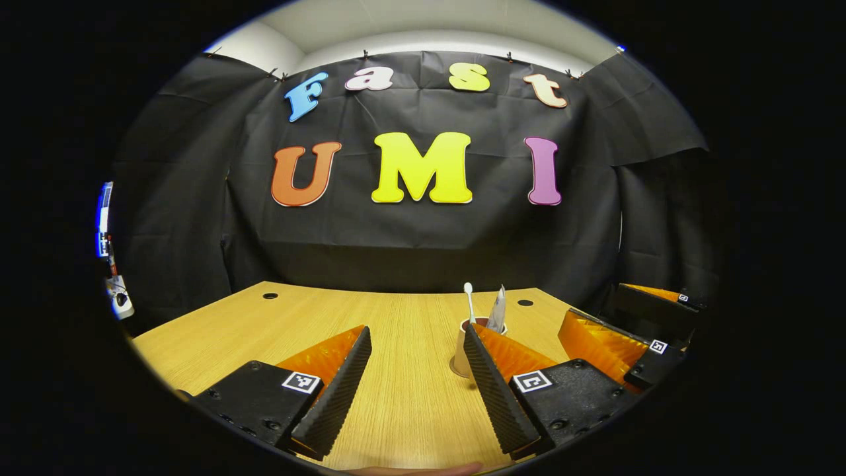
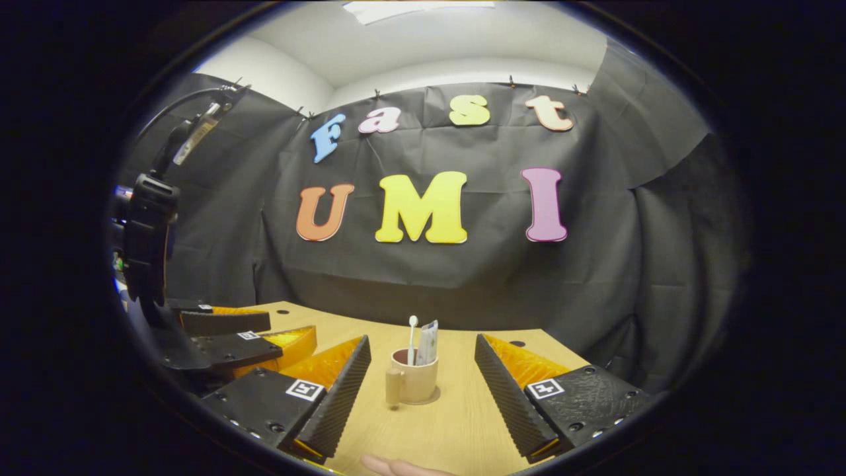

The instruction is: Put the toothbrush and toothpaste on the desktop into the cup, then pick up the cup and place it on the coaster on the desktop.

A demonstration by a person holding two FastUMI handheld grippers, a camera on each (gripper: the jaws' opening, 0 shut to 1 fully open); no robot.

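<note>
Between my right gripper [image 2: 423,390]'s spread fingers, dead ahead on the light wooden desktop [image 2: 462,430], the beige ceramic cup with a stubby handle [image 2: 414,381] stands upright on a thin round tan coaster [image 2: 433,398]. The white toothbrush [image 2: 412,338] and the white toothpaste tube [image 2: 427,344] stand upright in it. So the cup already sits as the task asks. My left gripper [image 1: 418,390] is open too and holds nothing; from there the cup lies ahead, partly behind the right-hand finger. Judging by size, the right gripper is nearer.

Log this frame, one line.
cup on coaster | toothbrush, toothpaste in cup | left tool, right tool open, empty
</note>
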